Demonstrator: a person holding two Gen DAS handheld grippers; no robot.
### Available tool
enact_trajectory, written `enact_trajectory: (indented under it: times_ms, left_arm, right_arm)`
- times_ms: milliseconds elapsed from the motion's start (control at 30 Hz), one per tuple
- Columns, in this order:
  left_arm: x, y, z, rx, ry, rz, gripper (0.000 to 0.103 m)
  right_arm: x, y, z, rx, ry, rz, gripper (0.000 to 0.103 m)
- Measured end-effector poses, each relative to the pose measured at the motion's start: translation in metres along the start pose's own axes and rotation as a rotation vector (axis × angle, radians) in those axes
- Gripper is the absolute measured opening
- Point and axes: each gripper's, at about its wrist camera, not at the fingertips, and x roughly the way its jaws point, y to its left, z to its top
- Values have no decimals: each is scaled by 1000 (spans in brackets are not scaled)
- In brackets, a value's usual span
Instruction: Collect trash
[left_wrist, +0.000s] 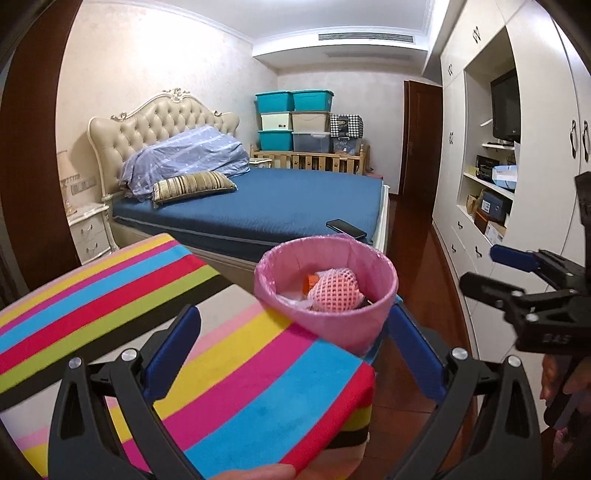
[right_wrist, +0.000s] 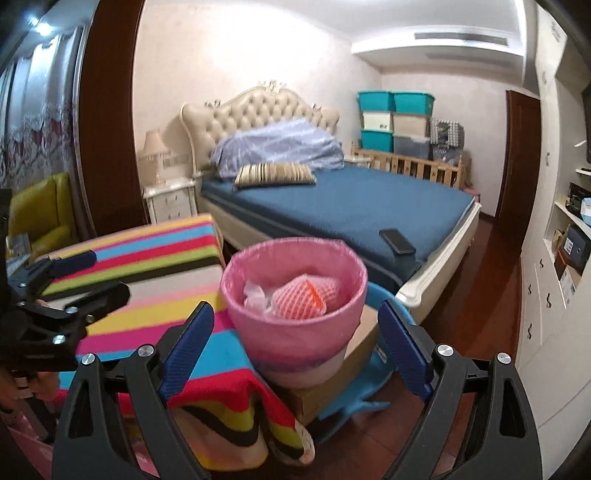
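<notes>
Just ahead of the right claw (right_wrist: 295, 347), jaws spread wide and empty, pink-lined trash bin (right_wrist: 295, 325) holding a foam fruit net (right_wrist: 306, 295), left claw (left_wrist: 291, 354) likewise wide, striped bench (left_wrist: 221, 362) beneath it, bed (left_wrist: 277, 199) beyond.

1. Even, soft indoor light; the ceiling (left_wrist: 332, 14) is the brightest area.
2. Strong fisheye bending curves the wardrobe (left_wrist: 480, 110) and door frame (right_wrist: 107, 110), with dark corners.
3. Right-wrist view is slightly motion-blurred; the nearest parts look soft.
</notes>
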Motion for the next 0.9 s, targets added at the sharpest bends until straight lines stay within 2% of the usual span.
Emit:
enact_trajectory:
  times_ms: [233,900]
  left_arm:
    - [-10,2,-12,4,12,14,98]
    - [-7,5,-10,-19,22,33,98]
  right_arm:
    - [0,16,1,-66,28,16,84]
    - [5,17,-7,-57,64,36,84]
